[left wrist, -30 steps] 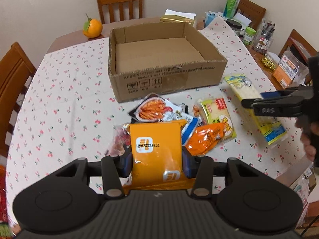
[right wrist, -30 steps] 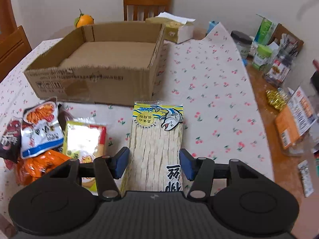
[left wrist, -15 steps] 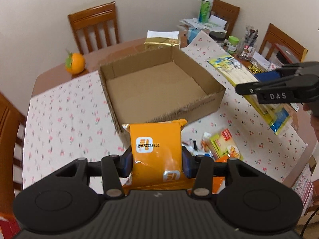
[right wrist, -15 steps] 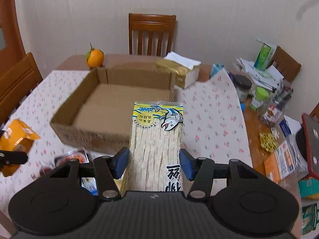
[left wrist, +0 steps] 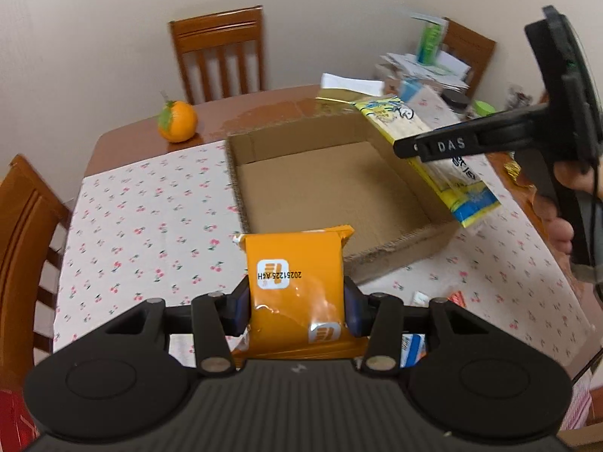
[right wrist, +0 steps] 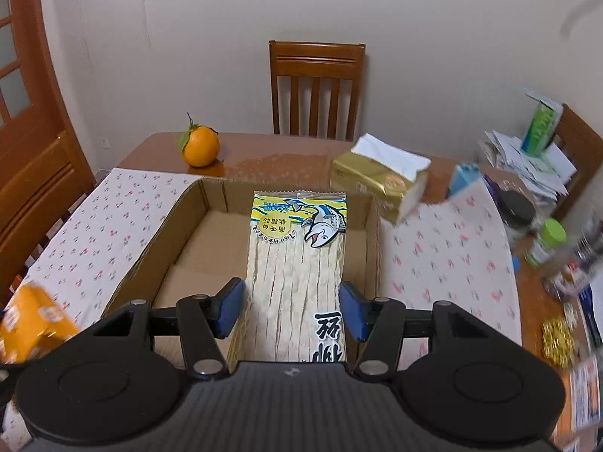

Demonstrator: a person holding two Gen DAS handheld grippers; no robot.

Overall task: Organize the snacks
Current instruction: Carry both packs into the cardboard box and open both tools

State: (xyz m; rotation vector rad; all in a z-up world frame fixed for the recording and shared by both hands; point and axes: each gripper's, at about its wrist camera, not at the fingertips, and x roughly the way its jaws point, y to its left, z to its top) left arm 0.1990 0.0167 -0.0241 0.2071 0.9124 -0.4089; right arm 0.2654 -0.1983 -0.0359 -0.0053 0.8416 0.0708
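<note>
My left gripper (left wrist: 296, 310) is shut on an orange snack packet (left wrist: 296, 263) and holds it in the air at the near left corner of the open cardboard box (left wrist: 407, 239). My right gripper (right wrist: 293, 310) is shut on a long yellow fish-strip packet (right wrist: 297, 248) and holds it over the inside of the box (right wrist: 150, 248). The same fish-strip packet shows in the left wrist view (left wrist: 426, 150) above the box's right wall. The orange packet shows blurred at the lower left of the right wrist view (right wrist: 30, 320). The box is empty inside.
An orange fruit (left wrist: 178, 120) sits on the bare wood behind the flowered tablecloth (left wrist: 150, 226). A gold tissue pack (right wrist: 380, 180) lies behind the box. Jars, papers and small packets (right wrist: 542, 241) crowd the right side. Other snack packets (left wrist: 414, 342) lie below my left gripper. Wooden chairs (right wrist: 316, 86) surround the table.
Both grippers have lifted their packets off the table and moved toward the box. The fish-strip packet is now over the box; the orange packet is at its near corner.
</note>
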